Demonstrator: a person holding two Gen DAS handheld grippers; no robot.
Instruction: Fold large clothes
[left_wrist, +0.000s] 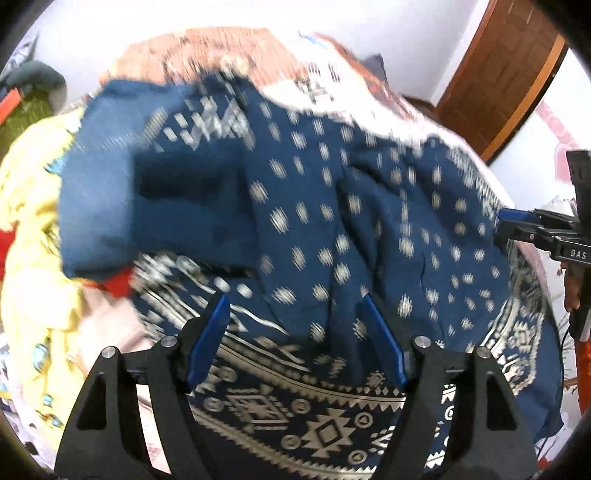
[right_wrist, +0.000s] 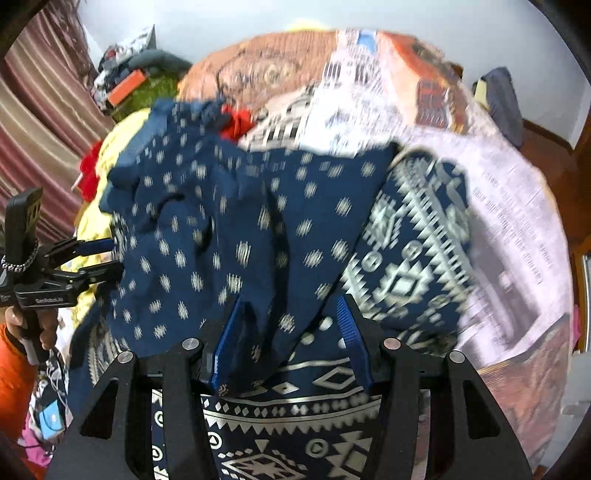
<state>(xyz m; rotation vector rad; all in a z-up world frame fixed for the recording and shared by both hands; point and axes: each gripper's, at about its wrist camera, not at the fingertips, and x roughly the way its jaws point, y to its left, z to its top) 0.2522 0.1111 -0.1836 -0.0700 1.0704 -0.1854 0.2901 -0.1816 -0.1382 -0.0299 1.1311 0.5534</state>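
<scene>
A large navy blue garment (left_wrist: 332, 221) with white dots and a white patterned border lies rumpled on the bed; it also shows in the right wrist view (right_wrist: 258, 229). My left gripper (left_wrist: 295, 306) is open, its blue pads (left_wrist: 208, 336) wide apart just above the garment's border. My right gripper (right_wrist: 291, 306) is open too, and cloth bunches between its blue pads (right_wrist: 229, 339). Each gripper shows from the side in the other view, the right one (left_wrist: 517, 225) at the garment's right edge, the left one (right_wrist: 99, 258) at its left edge. Both views are blurred.
The bed carries an orange and white printed sheet (right_wrist: 498, 192). A pile of yellow (left_wrist: 33, 221) and red clothes (right_wrist: 236, 122) lies at the left. A wooden door (left_wrist: 498, 74) stands at the far right, striped curtains (right_wrist: 33, 129) at the left.
</scene>
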